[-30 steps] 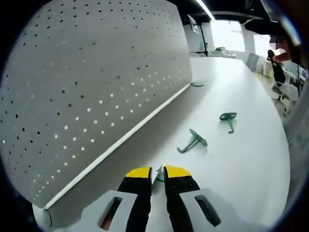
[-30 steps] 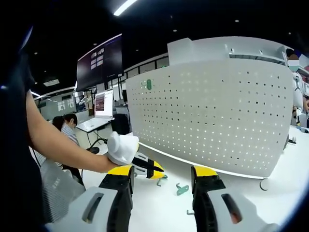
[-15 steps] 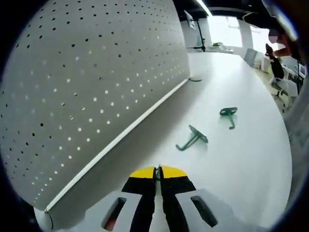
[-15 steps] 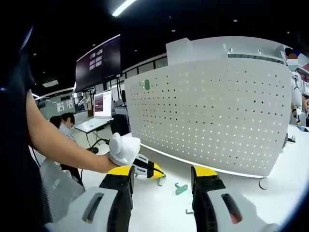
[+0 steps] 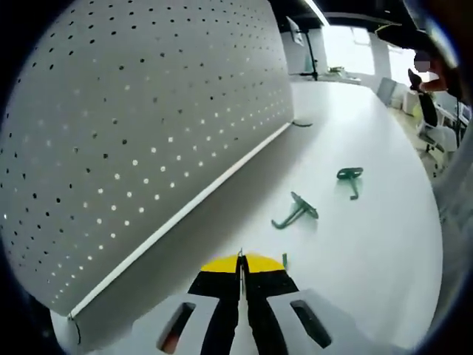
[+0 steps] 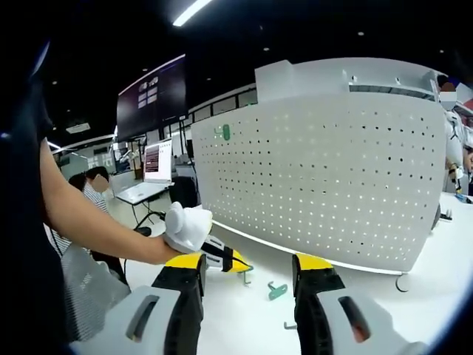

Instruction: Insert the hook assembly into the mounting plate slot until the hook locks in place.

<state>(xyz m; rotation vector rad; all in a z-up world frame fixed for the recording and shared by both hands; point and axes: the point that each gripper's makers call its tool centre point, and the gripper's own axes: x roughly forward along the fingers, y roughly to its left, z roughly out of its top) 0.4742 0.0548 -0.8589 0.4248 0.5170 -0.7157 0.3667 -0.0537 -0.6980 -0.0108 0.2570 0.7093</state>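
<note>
Green hooks (image 5: 295,213) beside perforated pegboard (image 5: 140,126).

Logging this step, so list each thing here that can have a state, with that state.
left gripper: jaws shut on a green hook, lifted off the table.
right gripper: jaws open, holding nothing.
held hook: gripped, a green tip shows beside the jaw.
near hook: lying loose on the table.
far hook: lying loose on the table.
pegboard: standing upright, one green hook mounted near its upper corner.
</note>
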